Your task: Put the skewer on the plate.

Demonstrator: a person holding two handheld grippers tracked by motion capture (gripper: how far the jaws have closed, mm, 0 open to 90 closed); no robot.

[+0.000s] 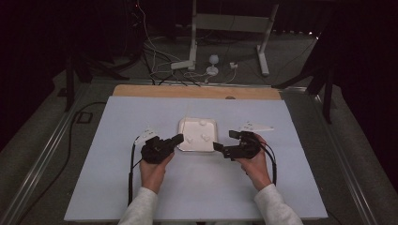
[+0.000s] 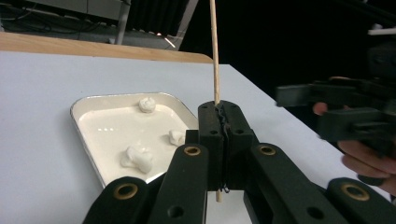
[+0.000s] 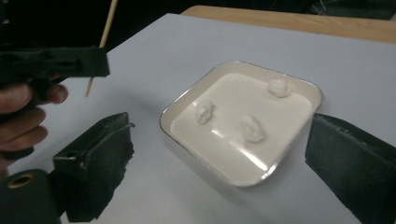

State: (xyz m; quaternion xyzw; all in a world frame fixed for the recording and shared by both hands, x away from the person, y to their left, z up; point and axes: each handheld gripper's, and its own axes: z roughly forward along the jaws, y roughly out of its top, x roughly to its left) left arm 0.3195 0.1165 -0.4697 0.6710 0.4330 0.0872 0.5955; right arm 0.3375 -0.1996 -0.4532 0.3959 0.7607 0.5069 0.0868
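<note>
A shallow white tray [image 1: 197,146] lies mid-table and holds three white doughy lumps [image 1: 205,137]. My left gripper [image 1: 178,138] is at the tray's left edge. In the left gripper view its jaws [image 2: 219,116] are shut on a thin wooden stick [image 2: 214,46] that stands upright, just beside the tray [image 2: 105,133]. My right gripper [image 1: 225,140] is at the tray's right edge. In the right gripper view it [image 3: 219,126] stands open, jaws spread wide on either side of the tray [image 3: 224,93], with nothing held. There the lumps [image 3: 252,127] rest apart and the stick [image 3: 105,32] rises at the left.
A pale sheet [image 1: 141,197] covers the table, with a bare wooden strip [image 1: 187,91] along the far edge. Beyond it on the floor are stand legs [image 1: 192,42] and cables [image 1: 159,61]. Dark surroundings ring the table.
</note>
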